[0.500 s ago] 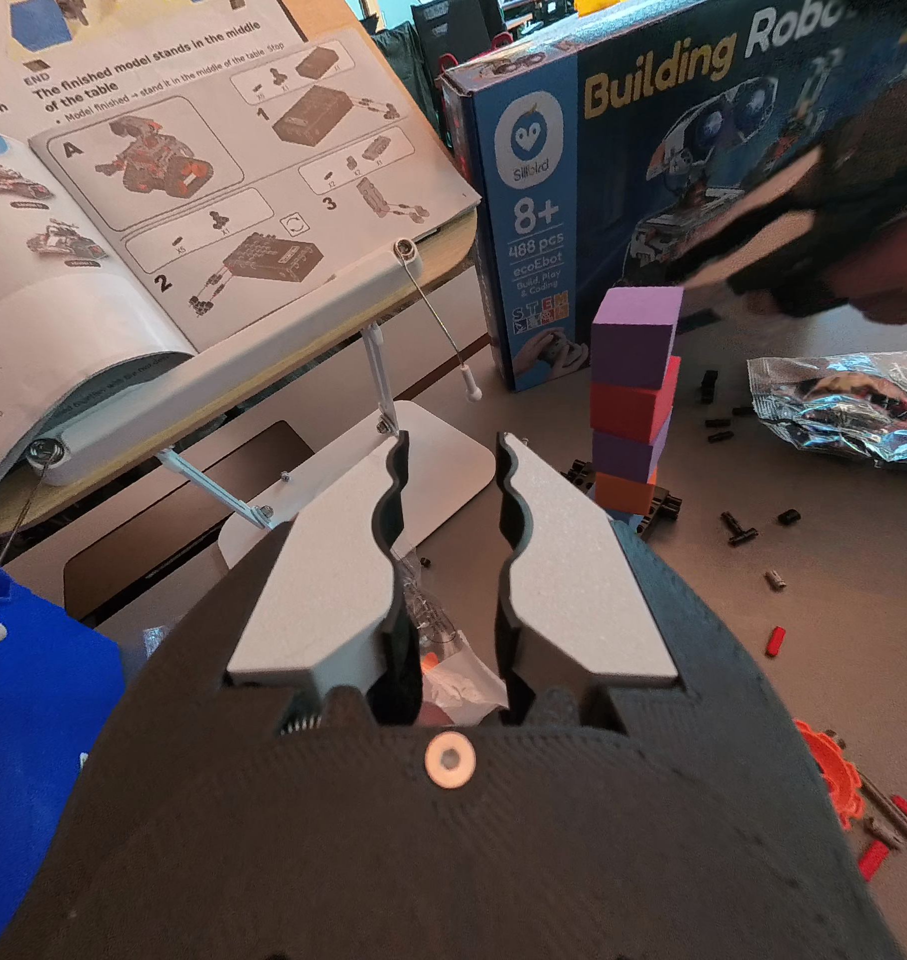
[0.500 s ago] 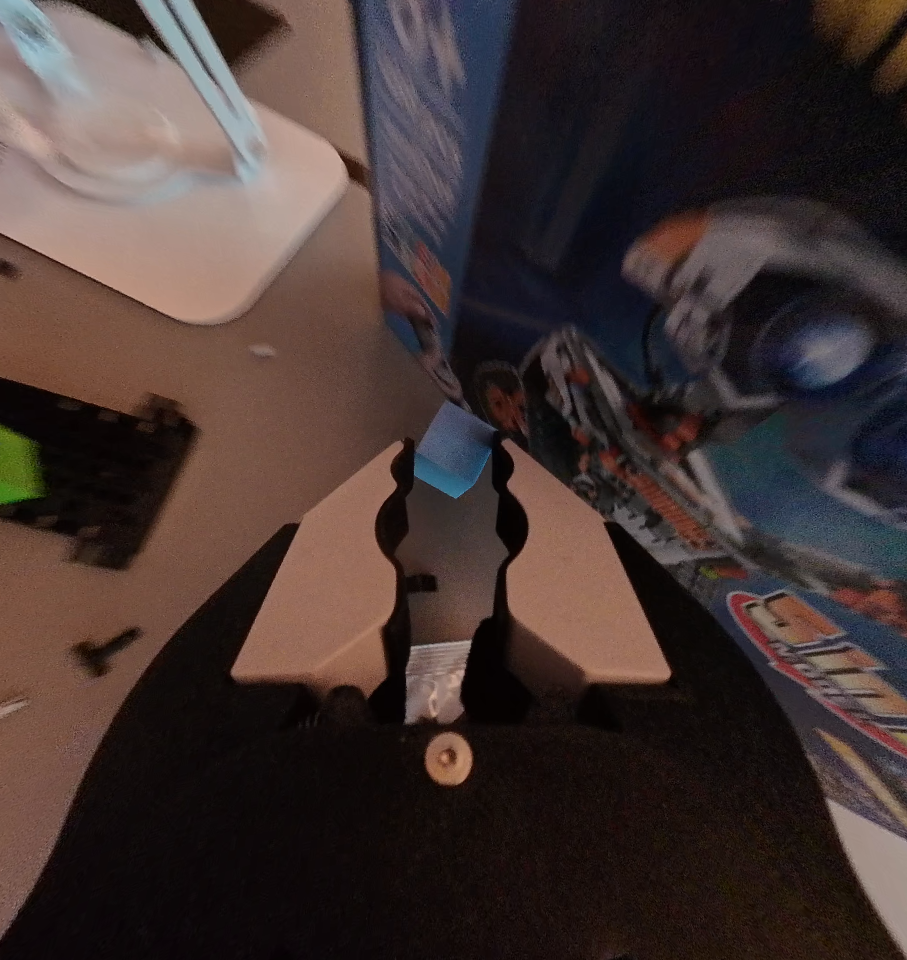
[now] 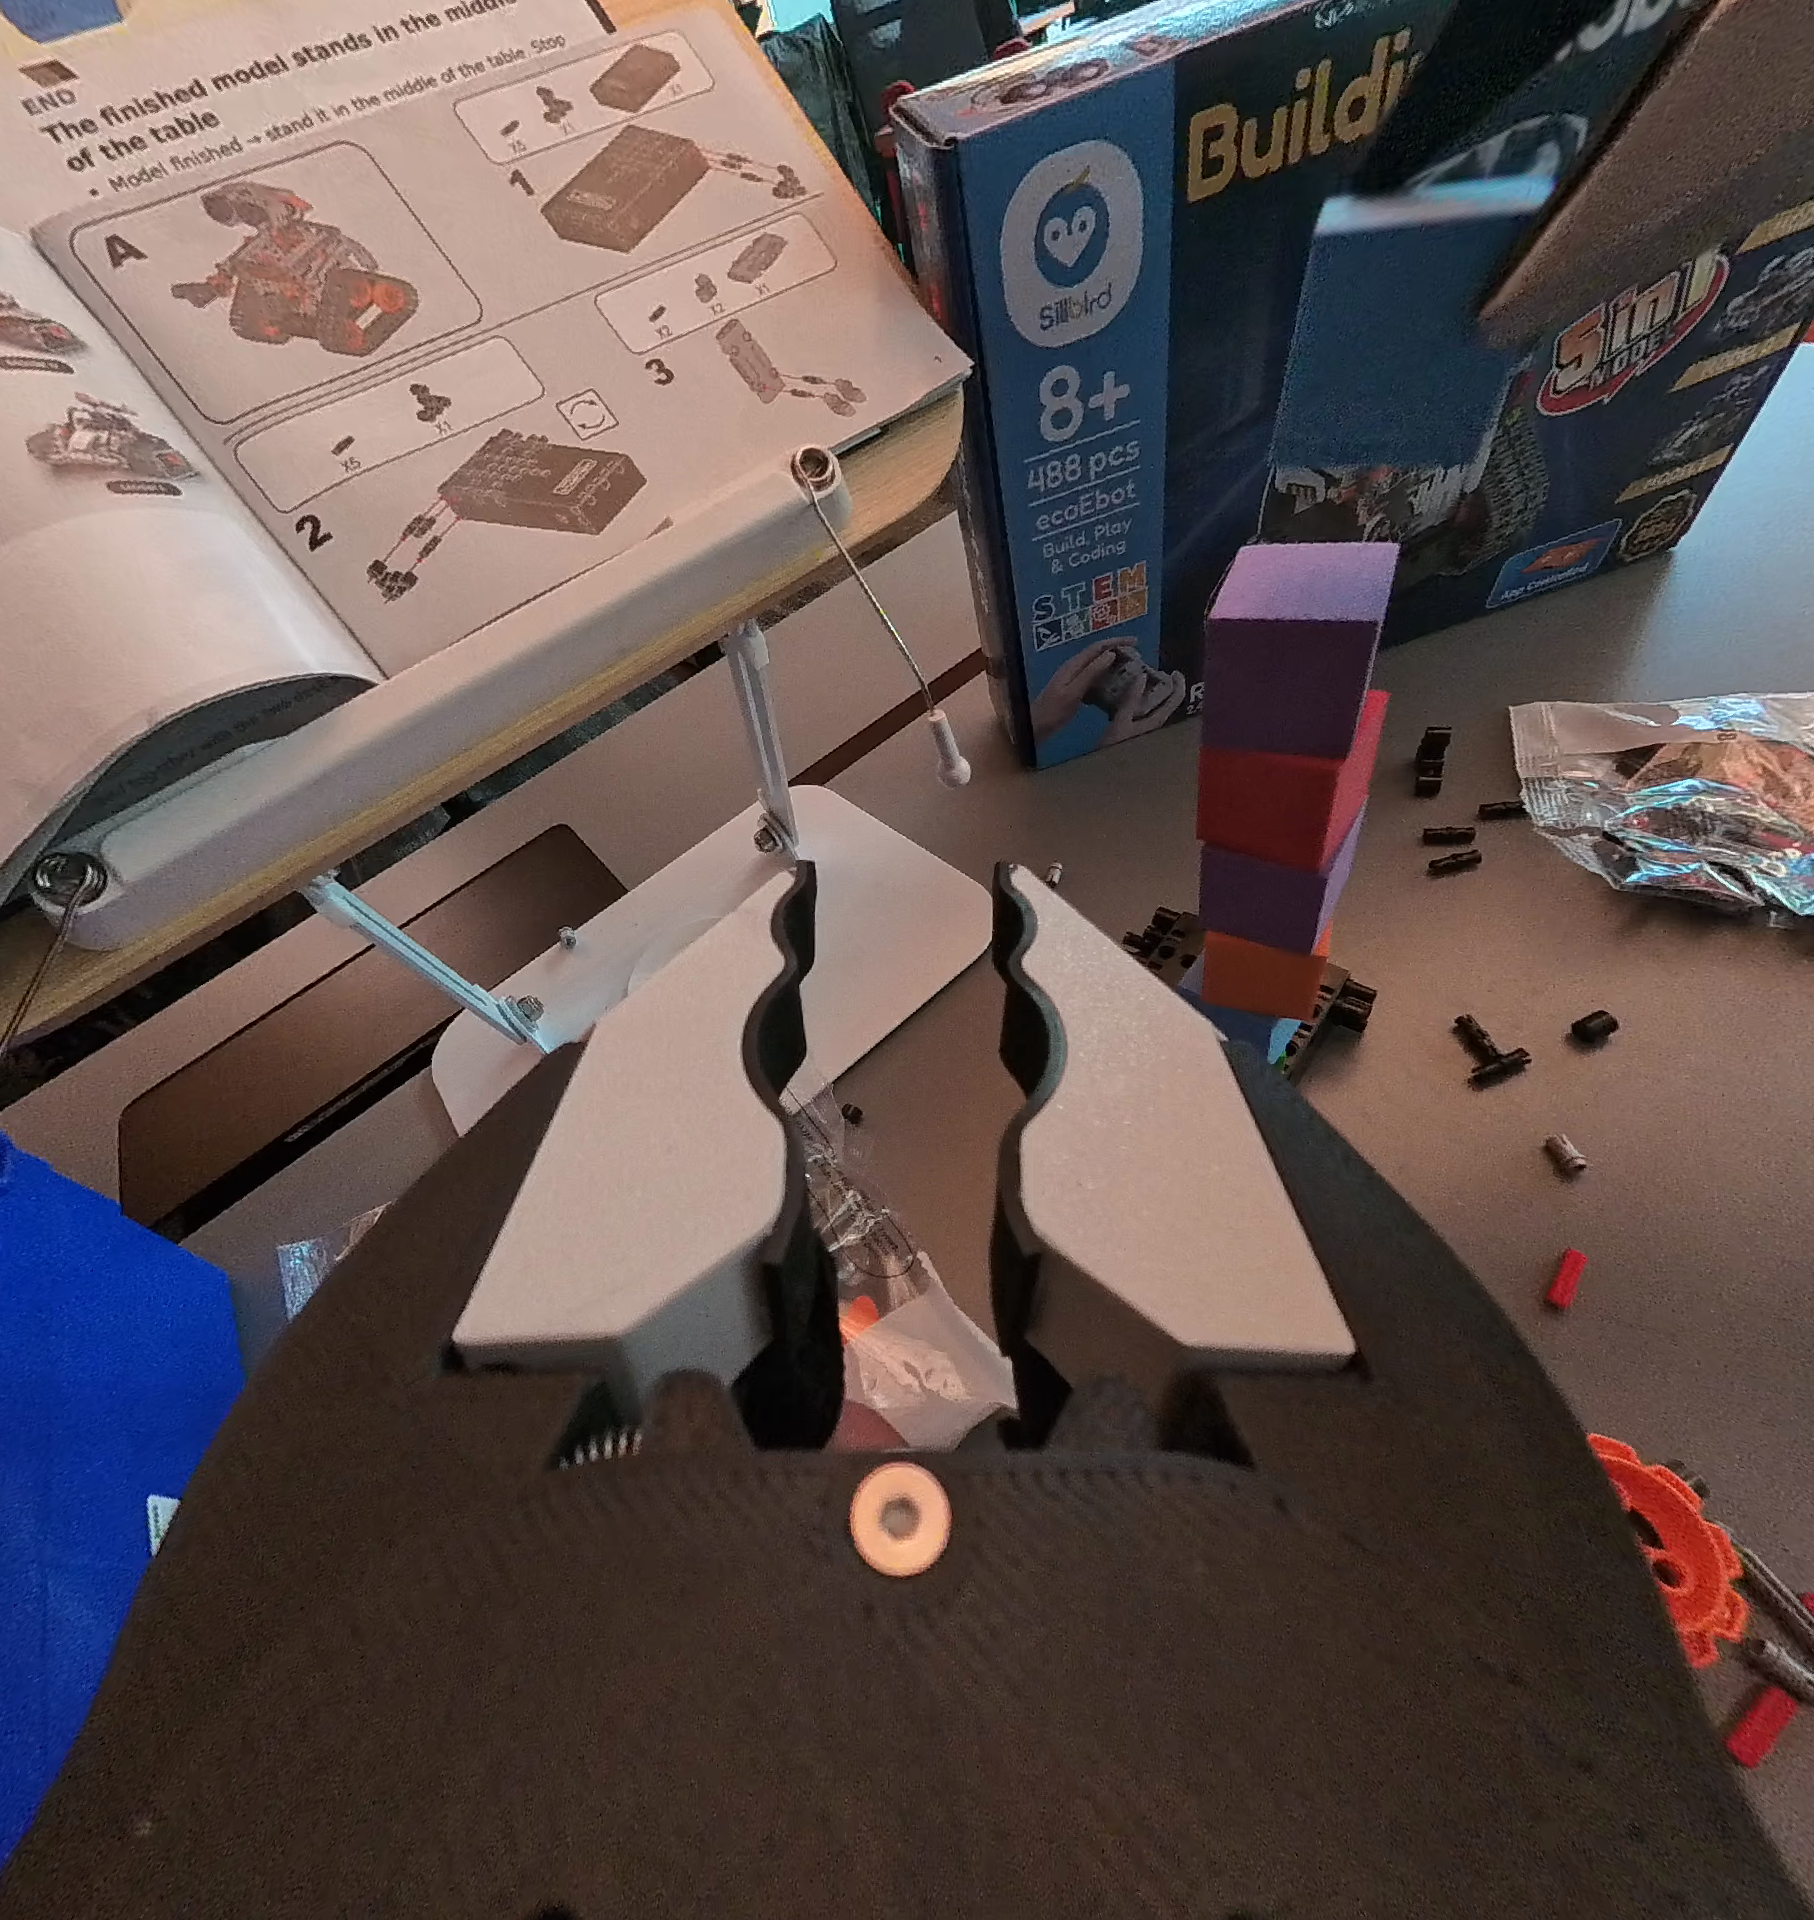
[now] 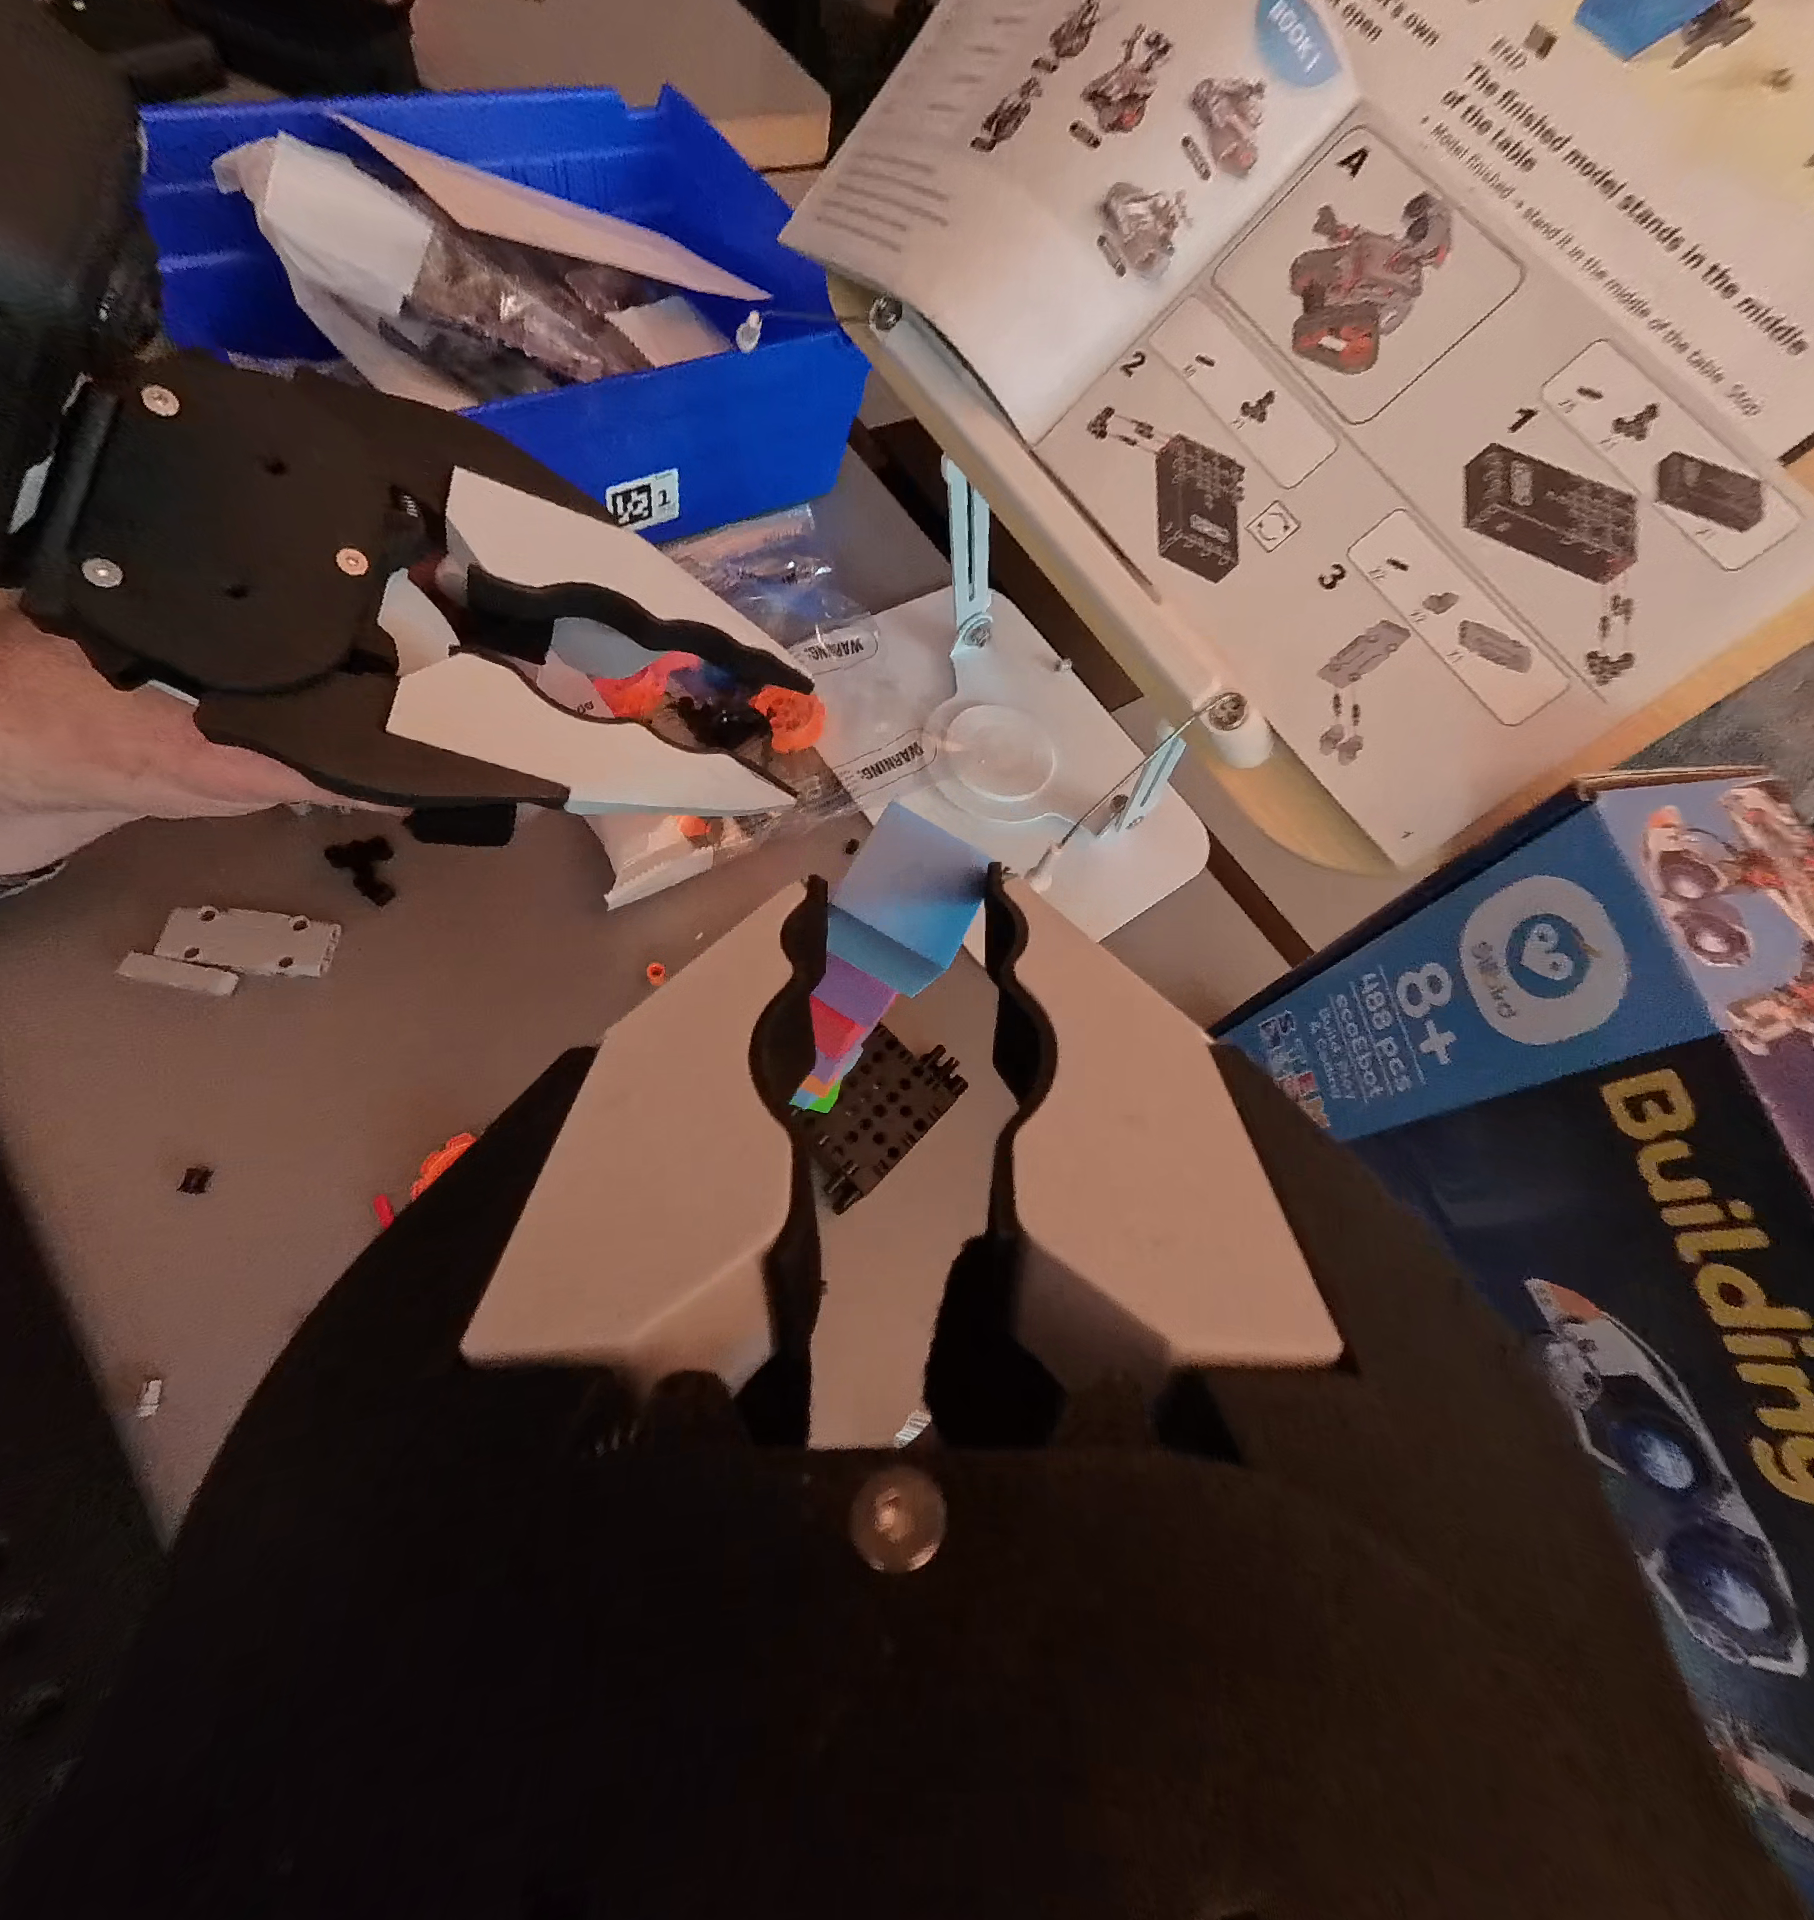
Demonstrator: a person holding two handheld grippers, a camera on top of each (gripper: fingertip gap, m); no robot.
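Observation:
My right gripper (image 4: 903, 883) is shut on a light blue foam block (image 4: 913, 920) and holds it above a tower of foam blocks (image 4: 846, 1023). In the left wrist view the tower (image 3: 1287, 727) is purple, red, purple and orange, and it stands on a black studded plate (image 3: 1334, 1003). The blue block (image 3: 1402, 343) hangs blurred above the tower and apart from it. My left gripper (image 3: 901, 894) is open, low over a clear plastic bag (image 3: 882, 1340) of orange and black parts. It also shows in the right wrist view (image 4: 794, 738).
An open instruction booklet (image 3: 363, 364) lies on a white stand (image 3: 882, 935) at the left. A blue toy box (image 3: 1079, 416) stands behind the tower. A blue bin (image 4: 622, 416) holds bags. A foil bag (image 3: 1713, 821), loose black pins (image 3: 1495, 1060) and an orange gear (image 3: 1661, 1548) lie on the table. Across from one pair of fingers to the other is roughly 11 centimetres.
My right gripper has swung from close against the toy box to above the tower, still holding the blue block. My left gripper has not moved.

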